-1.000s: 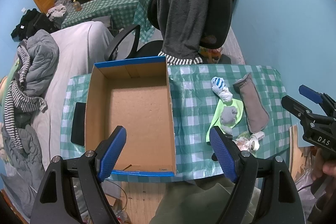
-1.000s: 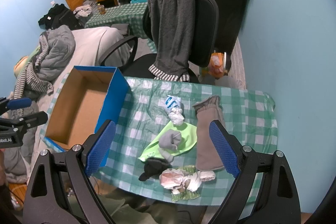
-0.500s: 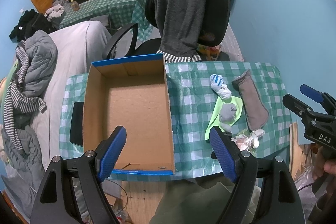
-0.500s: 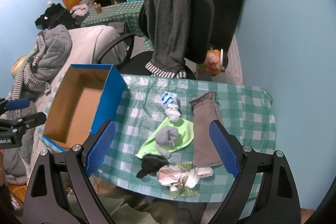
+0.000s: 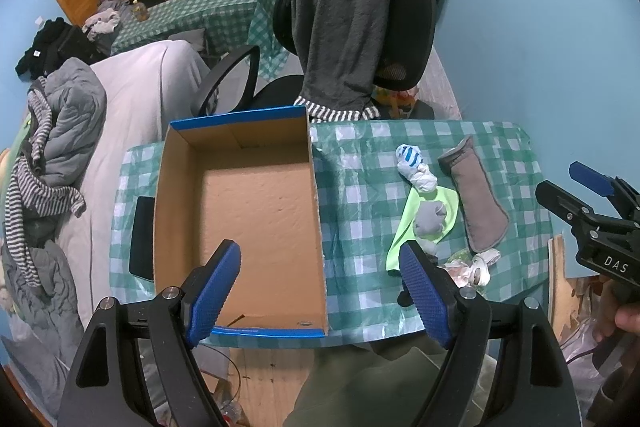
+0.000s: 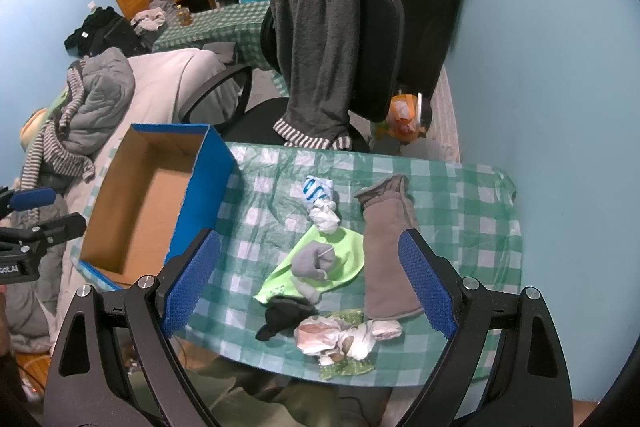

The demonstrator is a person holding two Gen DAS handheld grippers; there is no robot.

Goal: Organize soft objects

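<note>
Socks [image 6: 320,211] and cloths lie loose on the surface [image 6: 460,195] beside the empty box [image 5: 248,211]; both claws, left [image 5: 320,291] and right [image 6: 312,287], hang apart, holding nothing. Sorting looks unstarted; next, right claw should descend on one piece.

Cardboard box [image 5: 240,211] sits on left half of table [image 5: 352,219], open side up. Phone [image 5: 142,239] lies flat just left of box, touching or nearly. Right of box, well apart: rolled sock [image 6: 320,203] farthest back, flat cloth [image 6: 332,263] in front of it w/ balled sock [image 6: 314,261] on top. Long sock [image 6: 386,247] lies just right of cloth. At near edge: dark sock [image 6: 286,315], crumpled bundle [image 6: 344,337] to its right. Office chair [image 5: 384,27] behind table, towel [image 5: 340,27] draped over backrest.
</note>
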